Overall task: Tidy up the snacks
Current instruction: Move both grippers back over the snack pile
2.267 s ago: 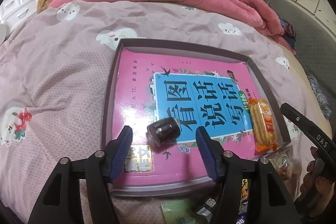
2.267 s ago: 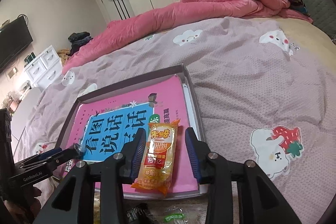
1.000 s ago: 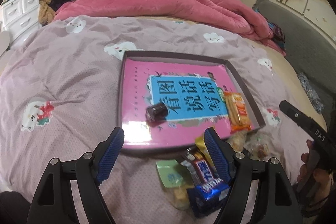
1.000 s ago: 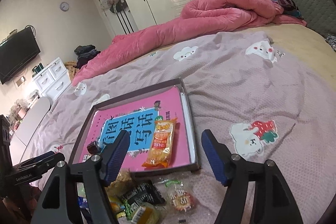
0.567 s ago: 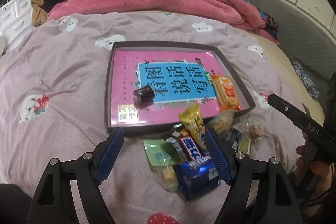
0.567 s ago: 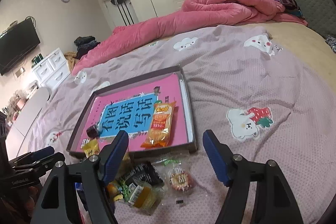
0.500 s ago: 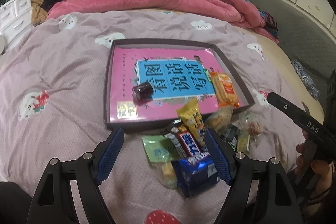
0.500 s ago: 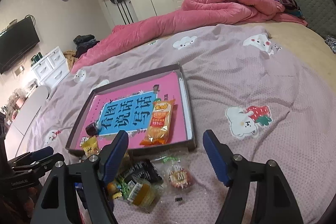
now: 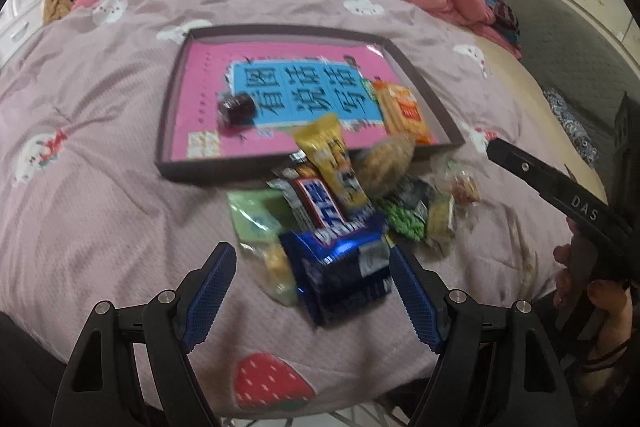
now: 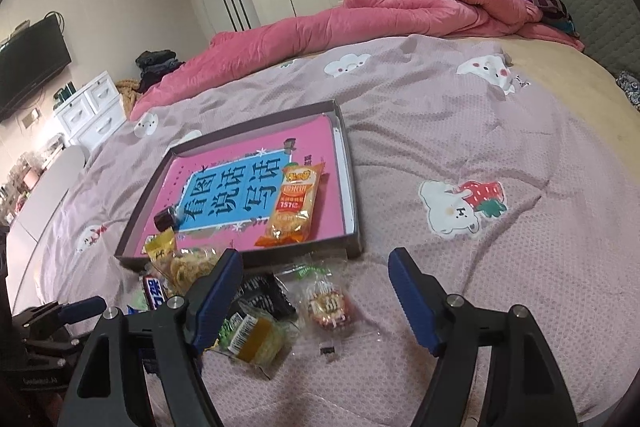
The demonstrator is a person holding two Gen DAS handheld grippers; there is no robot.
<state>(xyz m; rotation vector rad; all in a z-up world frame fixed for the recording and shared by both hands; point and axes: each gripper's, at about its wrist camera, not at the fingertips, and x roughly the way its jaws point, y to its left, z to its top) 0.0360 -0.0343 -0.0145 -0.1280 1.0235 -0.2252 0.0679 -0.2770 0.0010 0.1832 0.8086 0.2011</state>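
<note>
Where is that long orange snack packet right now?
The orange packet lies inside the tray, along its right side in the right wrist view, beside the blue title panel.

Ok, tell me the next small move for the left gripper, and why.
Probably lower the left gripper onto the blue packet and close. Its jaws are open and empty, the packet lies between them at the near end of the loose pile, and the tray so far holds only a dark sweet and an orange pack.
</note>
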